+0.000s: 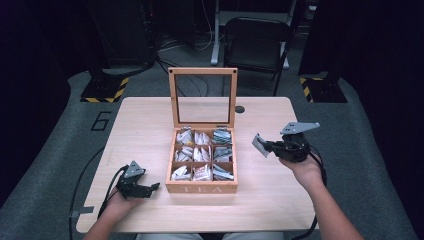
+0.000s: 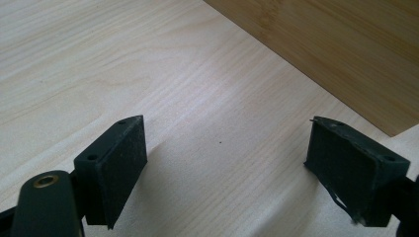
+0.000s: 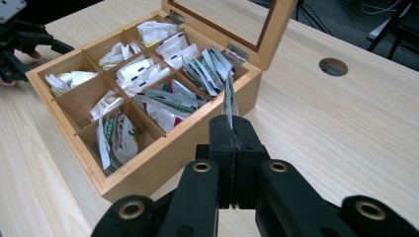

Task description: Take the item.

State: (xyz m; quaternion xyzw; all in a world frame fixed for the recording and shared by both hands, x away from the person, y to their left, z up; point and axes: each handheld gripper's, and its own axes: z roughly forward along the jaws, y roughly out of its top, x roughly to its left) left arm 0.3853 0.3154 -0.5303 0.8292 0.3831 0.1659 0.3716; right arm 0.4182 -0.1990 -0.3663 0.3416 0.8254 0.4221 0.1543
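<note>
Pale wood tabletop (image 1: pixel 150 125) carries a wooden tea box (image 1: pixel 201 187) at its centre, marked "TEA" on the front wall, its glass-paned lid (image 1: pixel 202 97) standing upright at the back. The box is divided into nine compartments, each holding paper tea sachets (image 1: pixel 202 172); in the right gripper view the sachets lie mostly loose or leaning, white and green-printed. A round cable hole (image 1: pixel 240 109) sits in the tabletop behind and to the right of the box. Right gripper (image 1: pixel 263 147) is raised above the tabletop to the right of the box, well clear of its side wall, pointing left toward it; its jaws are clenched on a single tea sachet (image 1: pixel 259 145), which in the right gripper view (image 3: pixel 230 101) stands on edge, pinched by its lower end between the closed pads. Left gripper (image 1: pixel 152 189) rests low at the tabletop's near-left area, just beside the box's front-left corner and pointing at it; in the left gripper view its jaws stand wide apart with bare tabletop between them, released, nothing grasped, the box wall (image 2: pixel 346 54) ahead.
</note>
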